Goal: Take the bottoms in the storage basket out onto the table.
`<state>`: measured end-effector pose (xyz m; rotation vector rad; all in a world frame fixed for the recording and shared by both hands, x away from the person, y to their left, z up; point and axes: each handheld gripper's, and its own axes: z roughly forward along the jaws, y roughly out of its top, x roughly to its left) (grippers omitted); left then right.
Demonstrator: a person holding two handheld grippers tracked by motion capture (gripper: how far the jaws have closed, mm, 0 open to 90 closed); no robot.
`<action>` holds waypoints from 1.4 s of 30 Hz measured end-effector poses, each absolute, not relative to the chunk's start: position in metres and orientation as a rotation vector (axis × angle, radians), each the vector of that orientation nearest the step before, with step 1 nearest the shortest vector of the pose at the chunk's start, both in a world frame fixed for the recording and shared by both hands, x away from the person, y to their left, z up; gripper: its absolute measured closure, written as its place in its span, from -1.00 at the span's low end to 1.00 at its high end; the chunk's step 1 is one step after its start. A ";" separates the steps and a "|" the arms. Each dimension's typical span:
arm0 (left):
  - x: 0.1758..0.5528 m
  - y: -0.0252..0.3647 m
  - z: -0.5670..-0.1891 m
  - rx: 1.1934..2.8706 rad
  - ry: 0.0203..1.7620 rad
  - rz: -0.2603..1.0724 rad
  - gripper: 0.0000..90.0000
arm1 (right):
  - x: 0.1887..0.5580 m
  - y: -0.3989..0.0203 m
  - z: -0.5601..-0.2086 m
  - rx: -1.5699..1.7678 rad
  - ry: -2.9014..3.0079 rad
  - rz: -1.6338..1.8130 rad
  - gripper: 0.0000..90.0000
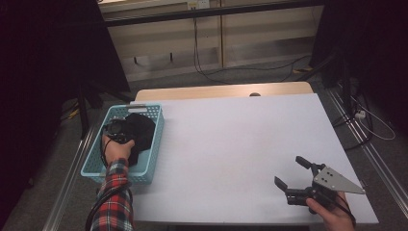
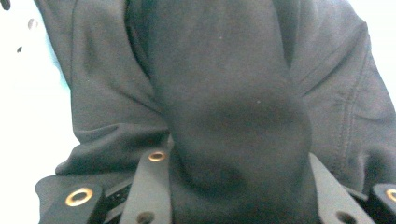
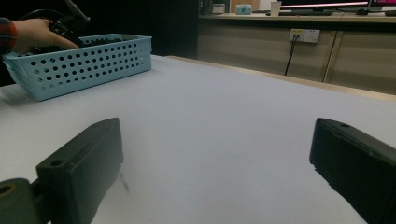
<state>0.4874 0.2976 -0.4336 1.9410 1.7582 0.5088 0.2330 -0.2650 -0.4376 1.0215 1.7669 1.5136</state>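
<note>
- The black garment is soft knit cloth with a matte, slightly fuzzy face, bunched in loose folds and rounded humps; a stitched seam runs down one side of it in the left gripper view.
- It lies inside the basket, at the left side of the desk, and takes up most of the basket's floor.
- The basket is a light blue plastic tub, rectangular with rounded corners, and its walls are pierced with rows of small round holes.
- The left gripper reaches down into the basket, and in its own view a thick fold of the cloth bulges up between the two fingers.
- Those fingers are flat black bars with brass-ringed screw holes, and they press the fold from both sides, clamped on the garment.
- The sleeve on the left arm is red, white and dark plaid.
- The right gripper rests low over the bare front right part of the desk, well apart from the basket, with a grey three-cornered plate on top.
- Its blocky black fingers stand wide apart with nothing between them.
- The desk top is a smooth, pale, matte sheet with a light wood edge along the far side.
</note>
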 end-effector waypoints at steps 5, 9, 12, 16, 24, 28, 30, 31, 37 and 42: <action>0.488 0.306 -0.426 1.859 1.794 0.446 0.54 | 0.233 -0.266 -0.438 1.024 1.764 1.520 -0.95; 0.489 0.311 -0.410 1.846 1.775 0.448 0.54 | 0.233 -0.267 -0.438 1.030 1.761 1.521 -0.95; 0.489 0.314 -0.394 1.819 1.757 0.453 0.54 | 0.234 -0.267 -0.438 1.029 1.760 1.524 -0.95; 0.487 0.315 -0.368 1.775 1.697 0.473 0.54 | 0.233 -0.266 -0.438 1.028 1.763 1.523 -0.95; 0.481 0.310 -0.318 1.684 1.545 0.500 0.54 | 0.233 -0.266 -0.438 1.030 1.761 1.519 -0.95; 0.478 0.305 -0.297 1.634 1.458 0.501 0.54 | 0.234 -0.265 -0.438 1.030 1.763 1.516 -0.95; 0.475 0.300 -0.289 1.624 1.411 0.490 0.54 | 0.234 -0.265 -0.438 1.028 1.763 1.516 -0.95; 0.474 0.296 -0.286 1.621 1.387 0.486 0.54 | 0.234 -0.265 -0.438 1.028 1.763 1.517 -0.95; 0.467 0.262 -0.272 1.631 1.239 0.422 0.53 | 0.234 -0.265 -0.438 1.027 1.768 1.511 -0.95; 0.457 0.226 -0.267 1.661 1.111 0.358 0.52 | 0.235 -0.265 -0.439 1.029 1.767 1.509 -0.95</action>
